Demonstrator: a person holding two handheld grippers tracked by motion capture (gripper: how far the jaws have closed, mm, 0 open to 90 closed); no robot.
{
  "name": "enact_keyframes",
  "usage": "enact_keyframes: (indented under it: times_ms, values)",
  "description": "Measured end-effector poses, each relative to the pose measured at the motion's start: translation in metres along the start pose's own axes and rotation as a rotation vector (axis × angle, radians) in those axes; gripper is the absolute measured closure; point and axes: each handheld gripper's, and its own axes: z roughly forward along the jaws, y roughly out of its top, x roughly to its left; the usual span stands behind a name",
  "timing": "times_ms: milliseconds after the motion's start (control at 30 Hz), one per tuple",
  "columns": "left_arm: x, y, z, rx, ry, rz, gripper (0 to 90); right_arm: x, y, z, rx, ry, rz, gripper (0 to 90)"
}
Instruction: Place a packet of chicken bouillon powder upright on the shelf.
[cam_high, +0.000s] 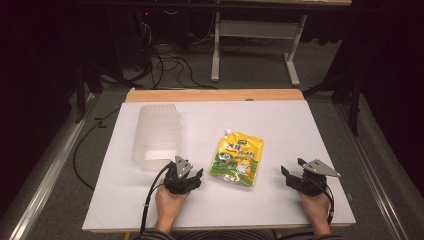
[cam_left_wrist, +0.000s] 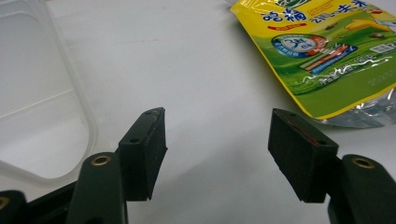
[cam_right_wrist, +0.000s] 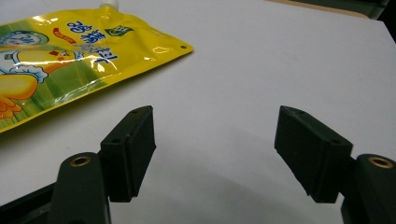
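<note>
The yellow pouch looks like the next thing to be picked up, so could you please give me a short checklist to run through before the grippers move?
1. Left gripper open, nothing between its jaws: ok.
2. Right gripper open, nothing between its jaws: ok.
3. Yellow pouch lies flat on the white table, apart from both grippers: ok.
4. Clear plastic container stands apart from the pouch: ok.
5. Spout cap closed tight: cannot tell.
</note>
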Motion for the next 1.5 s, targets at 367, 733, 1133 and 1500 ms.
enact_keyframes:
  times_ms: [367, 733, 1133, 1500]
  values:
    - [-0.002, 0.015, -0.003, 0.026, -0.044, -0.039, 36.4, 0.001, 0.000, 0.001, 0.008, -0.004, 0.002, 29.6]
    - [0.000, 0.036, 0.001, 0.046, -0.093, -0.072, 32.9, 0.001, 0.000, 0.001, 0.009, -0.003, 0.002, 29.6]
    - [-0.007, 0.057, 0.009, 0.057, -0.107, -0.040, 30.7, 0.001, 0.000, 0.001, 0.009, -0.004, 0.004, 29.6]
    - [-0.010, 0.069, 0.020, 0.078, -0.120, -0.030, 31.9, 0.000, 0.000, 0.000, 0.007, -0.004, 0.004, 29.6]
